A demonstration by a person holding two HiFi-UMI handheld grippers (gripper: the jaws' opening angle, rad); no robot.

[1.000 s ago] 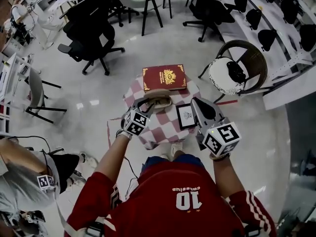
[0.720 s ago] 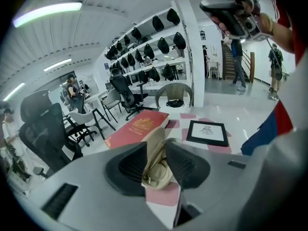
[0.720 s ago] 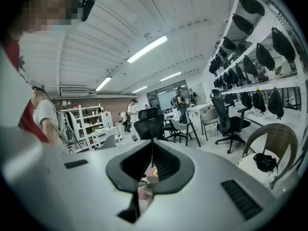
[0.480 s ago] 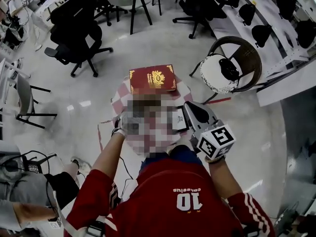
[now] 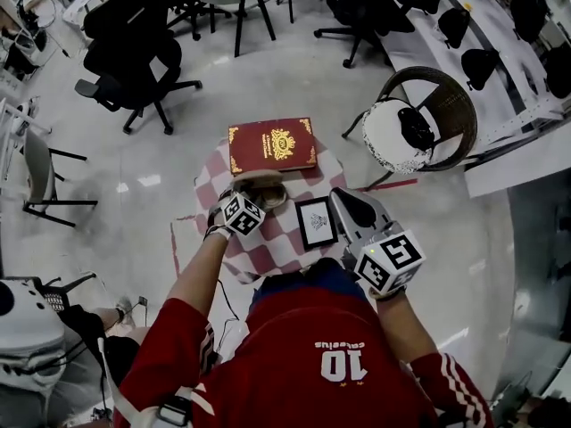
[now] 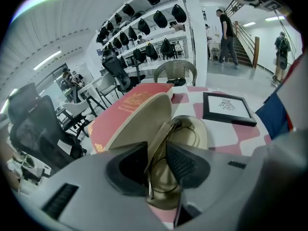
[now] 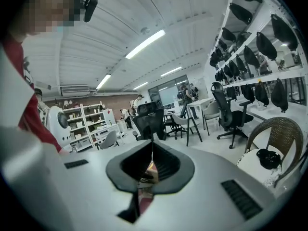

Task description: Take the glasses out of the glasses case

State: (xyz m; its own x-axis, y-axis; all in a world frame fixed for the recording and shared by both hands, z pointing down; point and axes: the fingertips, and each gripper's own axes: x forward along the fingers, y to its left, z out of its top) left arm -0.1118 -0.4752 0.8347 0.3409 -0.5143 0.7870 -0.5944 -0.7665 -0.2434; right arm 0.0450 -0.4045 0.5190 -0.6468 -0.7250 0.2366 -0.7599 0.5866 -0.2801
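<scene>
The beige glasses case [image 5: 261,184] lies open on the small checkered table [image 5: 268,255], in front of a red book [image 5: 271,144]. In the left gripper view the case's lid [image 6: 142,113] stands up against the book [image 6: 115,117]. The thin-wire glasses [image 6: 167,133] lie in the case's shell. My left gripper [image 6: 161,151] reaches into the case, its jaws shut on the glasses' frame. In the head view this gripper [image 5: 253,199] sits at the case's near edge. My right gripper [image 5: 343,199] hovers over the table's right side, shut and holding nothing [image 7: 153,150].
A black picture frame [image 5: 315,223] lies flat on the cloth right of the case, also seen beside it [image 6: 227,108]. A wicker chair [image 5: 419,119] with a white cushion stands right of the table. Black office chairs [image 5: 134,52] stand farther back on the shiny floor.
The head view has shifted slightly. My left gripper stays at the open case and my right gripper stays over the table's right side.
</scene>
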